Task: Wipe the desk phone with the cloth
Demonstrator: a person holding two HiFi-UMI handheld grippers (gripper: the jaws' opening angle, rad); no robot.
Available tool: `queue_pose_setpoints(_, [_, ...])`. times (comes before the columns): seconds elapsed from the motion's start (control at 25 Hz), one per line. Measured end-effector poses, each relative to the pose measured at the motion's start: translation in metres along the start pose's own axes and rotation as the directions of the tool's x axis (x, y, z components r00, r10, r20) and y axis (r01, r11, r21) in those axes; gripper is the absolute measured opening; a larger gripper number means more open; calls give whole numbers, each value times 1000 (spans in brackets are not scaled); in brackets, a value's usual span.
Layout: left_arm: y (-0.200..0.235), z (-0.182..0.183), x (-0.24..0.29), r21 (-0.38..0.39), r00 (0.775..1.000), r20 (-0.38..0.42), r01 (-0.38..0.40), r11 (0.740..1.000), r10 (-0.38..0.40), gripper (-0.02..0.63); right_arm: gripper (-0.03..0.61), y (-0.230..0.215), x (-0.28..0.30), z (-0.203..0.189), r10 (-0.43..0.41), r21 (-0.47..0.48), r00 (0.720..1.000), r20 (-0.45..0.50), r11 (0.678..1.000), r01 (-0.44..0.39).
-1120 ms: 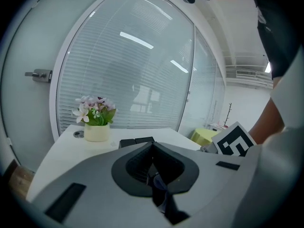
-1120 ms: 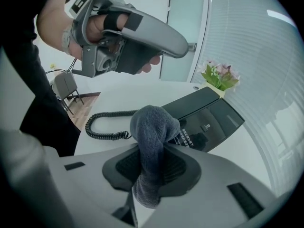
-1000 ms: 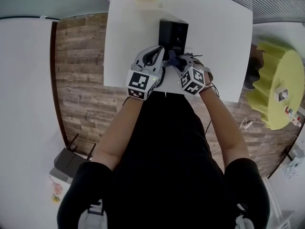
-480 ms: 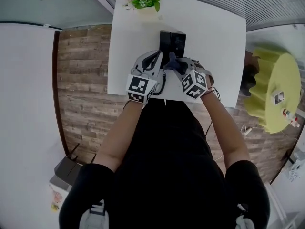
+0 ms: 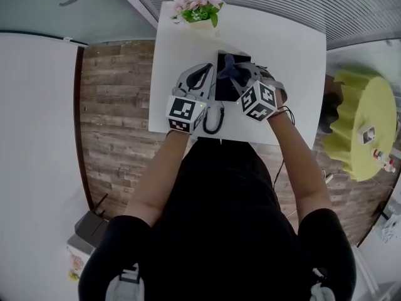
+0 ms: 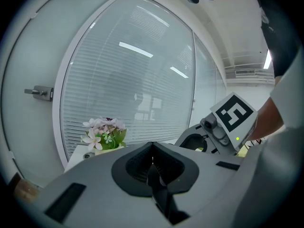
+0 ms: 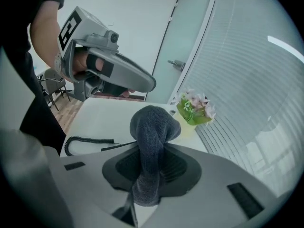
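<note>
The black desk phone (image 5: 227,88) lies on the white table (image 5: 288,55), mostly hidden between my two grippers. Its coiled cord (image 5: 213,121) trails towards the near edge and also shows in the right gripper view as the cord (image 7: 89,142). My right gripper (image 5: 239,73) is shut on a grey-blue cloth (image 5: 229,65) held over the phone's far part. The cloth (image 7: 151,127) bulges out from between the right gripper (image 7: 149,161) jaws. My left gripper (image 5: 208,69) hovers at the phone's left side, shut with nothing visible between its jaws; the left gripper (image 7: 151,85) is above the table.
A pot of pink flowers (image 5: 198,4) stands at the table's far edge, just past the phone; the flowers (image 6: 103,133) are in front of a glass wall with blinds. A yellow-green round table (image 5: 366,121) is to the right. Wooden floor surrounds the table.
The right gripper has carried the cloth from the phone's near end towards its far end. The left gripper stays beside the phone. The view has shifted, showing the cord.
</note>
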State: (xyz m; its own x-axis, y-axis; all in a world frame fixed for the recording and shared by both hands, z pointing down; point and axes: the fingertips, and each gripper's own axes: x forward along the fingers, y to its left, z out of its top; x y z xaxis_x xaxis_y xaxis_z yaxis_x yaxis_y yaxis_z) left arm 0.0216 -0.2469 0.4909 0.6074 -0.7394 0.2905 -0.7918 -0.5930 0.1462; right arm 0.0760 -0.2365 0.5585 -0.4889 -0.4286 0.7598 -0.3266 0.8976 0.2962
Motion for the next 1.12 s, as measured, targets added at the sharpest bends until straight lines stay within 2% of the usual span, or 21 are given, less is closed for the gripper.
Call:
queue_pose_setpoints(0.24, [15, -11, 10, -8, 999, -32, -5, 1000, 5, 11, 100, -17, 29, 9, -10, -18, 1000, -12, 1000, 10])
queue_pose_setpoints(0.6, [30, -27, 22, -28, 998, -64, -10, 1000, 8, 11, 100, -21, 60, 2, -16, -12, 999, -33, 1000, 16])
queue_pose_setpoints(1.12, [33, -39, 31, -50, 997, -77, 3, 999, -7, 11, 100, -17, 63, -1, 13, -19, 999, -38, 1000, -13])
